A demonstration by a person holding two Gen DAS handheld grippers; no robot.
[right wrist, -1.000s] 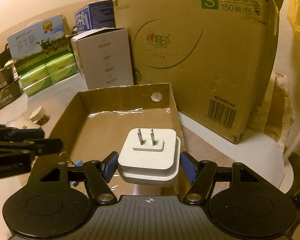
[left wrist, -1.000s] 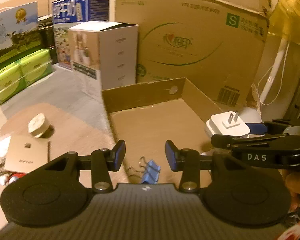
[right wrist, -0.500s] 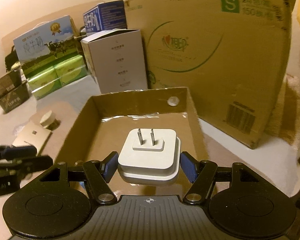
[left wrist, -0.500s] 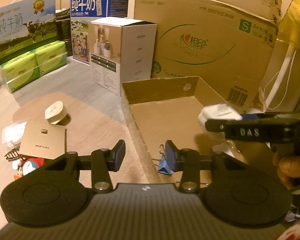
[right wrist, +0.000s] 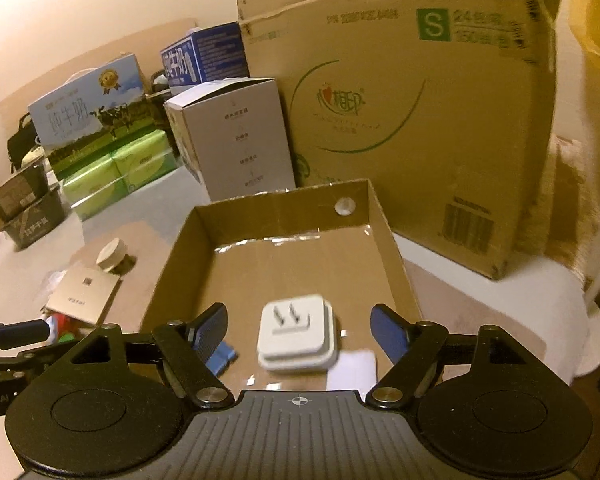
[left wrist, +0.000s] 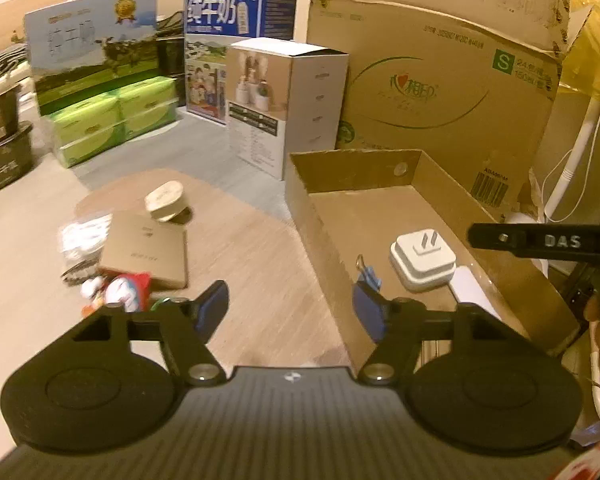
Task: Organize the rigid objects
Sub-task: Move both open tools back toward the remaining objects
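A white plug adapter [right wrist: 296,334] lies prongs up on the floor of the shallow cardboard tray [right wrist: 284,204]; it also shows in the left wrist view [left wrist: 422,258]. My right gripper [right wrist: 298,330] is open above the tray's near end, its fingers apart on either side of the adapter. A blue binder clip [left wrist: 368,274] and a flat white block [left wrist: 472,284] lie beside the adapter. My left gripper [left wrist: 292,306] is open and empty, above the tray's left wall [left wrist: 320,240]. A gold box [left wrist: 146,250], a round wooden piece [left wrist: 166,202] and a small figurine [left wrist: 120,290] lie left of the tray.
A large cardboard carton [left wrist: 440,80] stands behind the tray, a white product box [left wrist: 284,104] at its left. Milk cartons [left wrist: 96,56] and green tissue packs [left wrist: 116,120] stand further left. A white lamp pole [left wrist: 572,152] with a cable rises at the right.
My right gripper opened and let go of the plug adapter, which now lies in the tray. My left gripper opened wider and shifted left, off the tray's inside.
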